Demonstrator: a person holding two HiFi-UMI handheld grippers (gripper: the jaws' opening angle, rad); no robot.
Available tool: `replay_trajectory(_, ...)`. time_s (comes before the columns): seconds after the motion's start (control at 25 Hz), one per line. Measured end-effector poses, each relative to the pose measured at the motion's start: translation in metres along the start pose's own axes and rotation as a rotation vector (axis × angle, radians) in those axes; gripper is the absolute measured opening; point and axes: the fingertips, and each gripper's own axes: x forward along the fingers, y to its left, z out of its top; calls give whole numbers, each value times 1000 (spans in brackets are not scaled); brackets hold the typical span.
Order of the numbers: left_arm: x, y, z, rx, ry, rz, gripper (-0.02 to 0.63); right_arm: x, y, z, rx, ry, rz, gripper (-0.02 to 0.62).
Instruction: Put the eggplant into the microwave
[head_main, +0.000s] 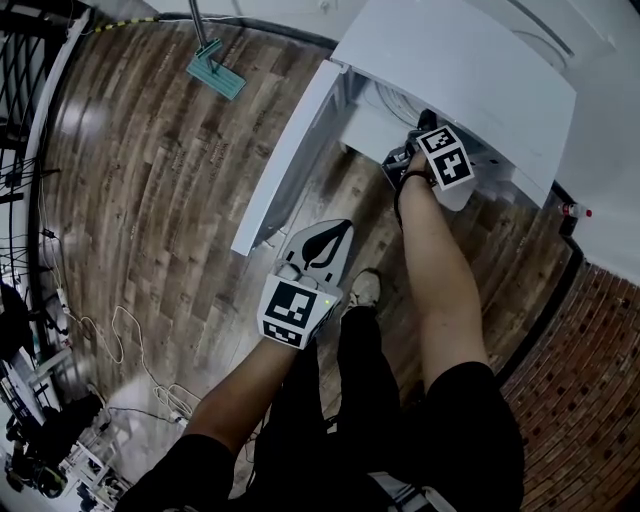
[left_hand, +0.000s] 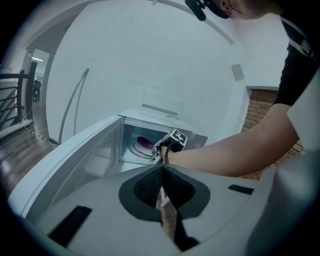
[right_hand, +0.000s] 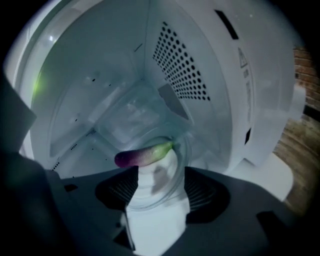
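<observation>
A purple eggplant (right_hand: 142, 155) with a green end lies on the glass turntable (right_hand: 182, 145) inside the white microwave (head_main: 460, 60). My right gripper (right_hand: 157, 187) is open at the oven's mouth. Its fingertips stand just short of the eggplant and nothing is between them. The left gripper view shows the eggplant (left_hand: 145, 143) on the plate, with the right gripper (left_hand: 158, 154) in front of it. The microwave door (head_main: 290, 150) hangs open to the left. My left gripper (head_main: 322, 248) is shut and empty, held back from the oven over the wooden floor.
A green-headed mop (head_main: 215, 75) rests on the floor at the back left. Loose cables (head_main: 130, 340) trail along the left side. A brick wall (head_main: 590, 380) runs along the right. The person's shoe (head_main: 365, 290) stands below the microwave.
</observation>
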Motion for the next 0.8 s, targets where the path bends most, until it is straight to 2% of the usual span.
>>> replay_trajectory(0.12,0,0,1,0,-2,0,-2,-8,-5,5,12,-18,22,279)
replay_trajectory(0.24,0,0,7,1,-10,-3,-2,-19,-4,2,-30,-10,50,144)
replay_trajectory(0.44,-2,-2,19,12,-28,-13,-3,-36,-12,-16,-121,38,20,26)
replay_trajectory(0.52,-6,-5,25,13,-37,-16,-3,-43,-9,-24,-187,69,50,14)
replay_trajectory(0.6,-11,-6,31,-2,-37,-13,-2,-54,3,-30,-282,88,116,14)
replay_trajectory(0.8,-22,1,42,-13,-38,28,-3,-93,39,-36,-563,62,219,12)
